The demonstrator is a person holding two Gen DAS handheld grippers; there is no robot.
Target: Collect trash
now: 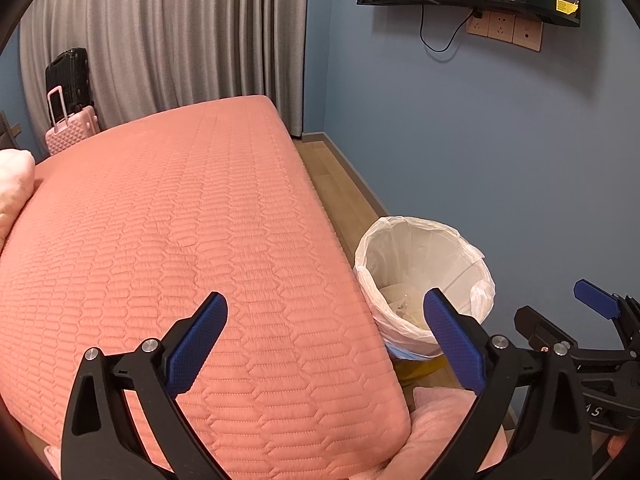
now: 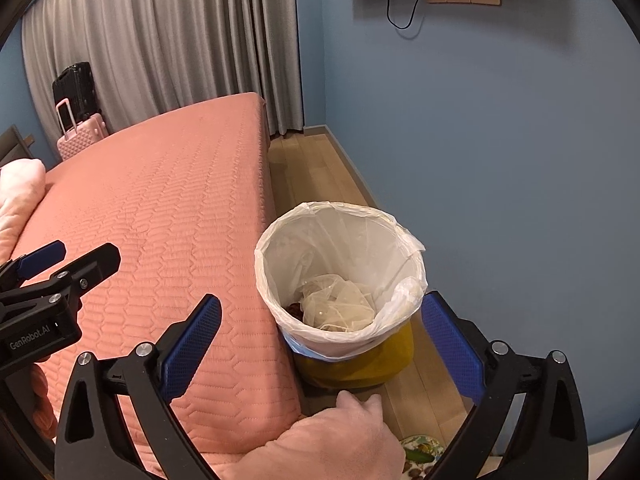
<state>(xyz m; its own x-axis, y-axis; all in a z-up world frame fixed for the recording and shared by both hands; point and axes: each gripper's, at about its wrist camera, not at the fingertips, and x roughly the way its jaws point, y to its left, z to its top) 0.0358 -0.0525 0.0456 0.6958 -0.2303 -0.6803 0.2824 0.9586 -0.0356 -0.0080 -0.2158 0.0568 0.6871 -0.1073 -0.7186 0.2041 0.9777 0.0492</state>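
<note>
Hovering above the bin (image 2: 340, 276), the right tool (image 2: 320, 336) stands wide, and nothing is between its blue pads (image 2: 192, 344). The bin stands on the floor (image 2: 320, 168), just beside the corner of the bed (image 2: 160, 208), and a white bag (image 2: 404, 244) lines it. At the bottom lies crumpled pale trash (image 2: 340, 304), with something dark beside it that I cannot name. So the drop seems done, and the step in hand is, I judge, to take the tool away from the bin and look for more trash.

The left tool (image 1: 324, 340) is wide too and holds nothing; it hangs over the bed corner, with the bin to its right. No trash shows on the bed cover in either view.

To do this step well, I would lift the right tool straight up first, so that its pads do not catch the loose rim of the bag and pull it off the bin. Only then move it sideways. The two tools are near each other, so one should move at a time. At the lower edge of the right view, something patterned (image 2: 420, 452) lies on the floor; I cannot tell if it is trash. A pink sleeve (image 2: 320, 448) is also low there, so the view downward is partly hidden.
</note>
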